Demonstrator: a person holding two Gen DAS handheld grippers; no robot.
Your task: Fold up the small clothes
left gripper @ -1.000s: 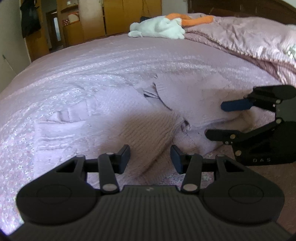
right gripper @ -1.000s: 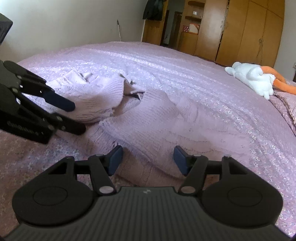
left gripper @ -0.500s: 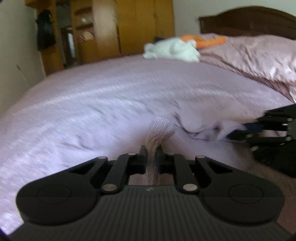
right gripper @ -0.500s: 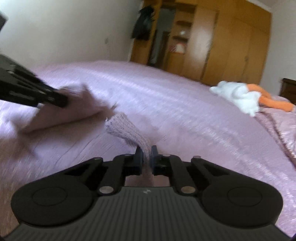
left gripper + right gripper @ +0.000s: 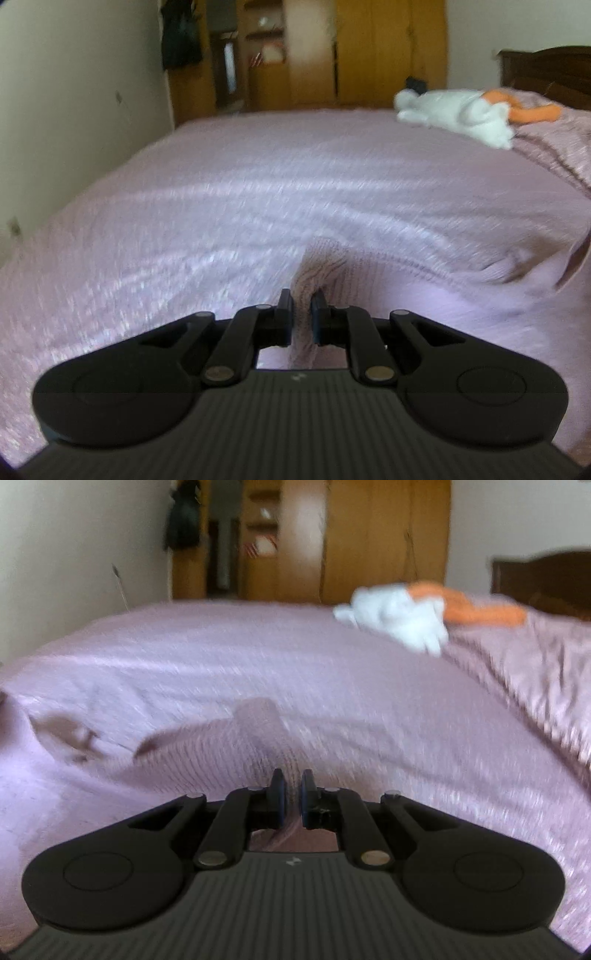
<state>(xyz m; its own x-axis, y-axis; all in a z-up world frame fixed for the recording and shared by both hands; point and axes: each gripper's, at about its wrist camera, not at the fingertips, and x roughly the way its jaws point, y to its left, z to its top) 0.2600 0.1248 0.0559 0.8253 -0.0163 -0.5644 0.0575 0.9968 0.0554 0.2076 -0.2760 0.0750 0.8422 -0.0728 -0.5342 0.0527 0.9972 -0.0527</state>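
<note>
both hand-held grippers, left hand-held gripper (image 5: 303,314) and right hand-held gripper (image 5: 291,794), pinch a lilac knitted garment (image 5: 388,280) lifted off the pink bed (image 5: 258,192); folding seems barely begun, garment trailing toward 3 o'clock.

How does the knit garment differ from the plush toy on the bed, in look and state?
The knit garment is pale lilac, close to the bedspread colour; the plush toy is white and orange. The garment is pinched in the left claw and right claw; the toy lies untouched far back. Both are soft.
</note>
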